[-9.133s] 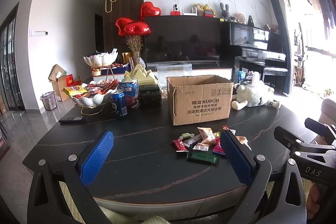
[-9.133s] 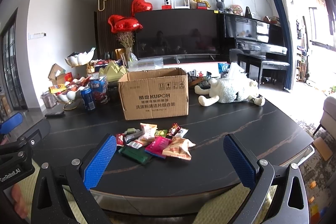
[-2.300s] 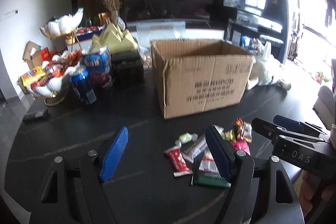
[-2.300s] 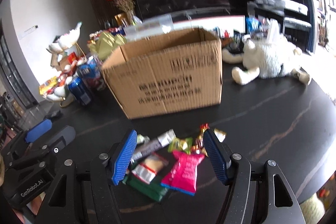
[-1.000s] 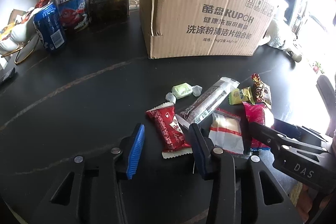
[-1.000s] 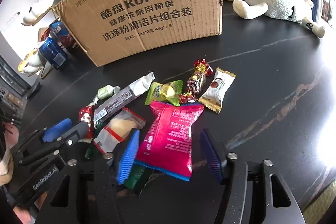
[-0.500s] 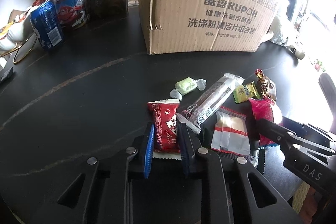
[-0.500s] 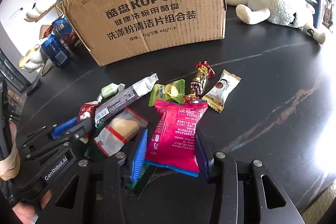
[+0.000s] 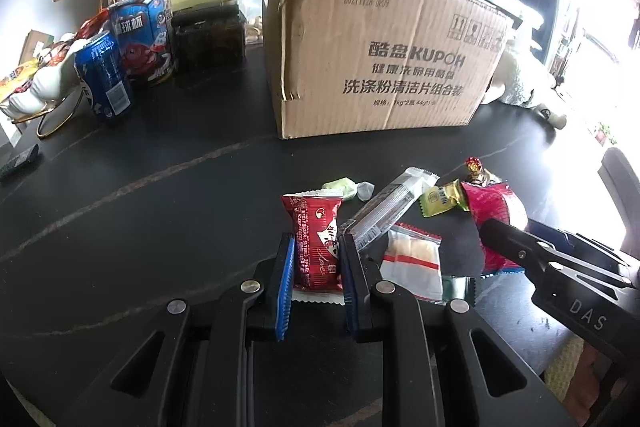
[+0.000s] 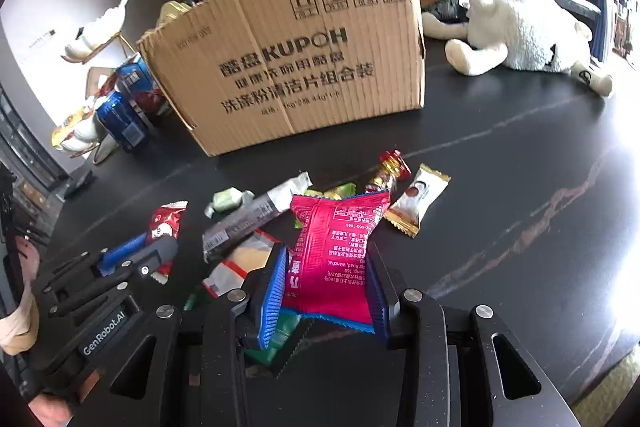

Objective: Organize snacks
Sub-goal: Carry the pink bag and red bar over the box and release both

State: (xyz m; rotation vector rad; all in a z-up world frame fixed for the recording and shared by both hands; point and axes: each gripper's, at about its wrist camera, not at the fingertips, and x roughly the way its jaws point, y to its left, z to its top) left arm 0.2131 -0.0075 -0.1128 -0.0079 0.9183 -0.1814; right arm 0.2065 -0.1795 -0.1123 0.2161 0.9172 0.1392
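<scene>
Two grasps are made: your left tongs [image 9: 316, 263] pinch the red packet [image 9: 318, 233], your right tongs [image 10: 326, 287] the pink packet [image 10: 336, 247], both low over the desk [image 9: 160, 187]. Next, lift them over the cardboard box [image 9: 380, 67] rim.

Left hand-held gripper [image 9: 316, 269]: low over the tabletop [image 9: 160, 227], pointing forward, blue pads closed onto the sides of a red snack packet [image 9: 316, 239]. Right hand-held gripper [image 10: 326, 291]: likewise low and level, blue-padded fingers [image 10: 274, 299] pinching a magenta snack bag [image 10: 336, 251] across its lower half. Both side by side and near each other, each black body visible at the edge of the other's view. Bare skin of the left hand [image 10: 18, 323] just showing behind its gripper body.
</scene>
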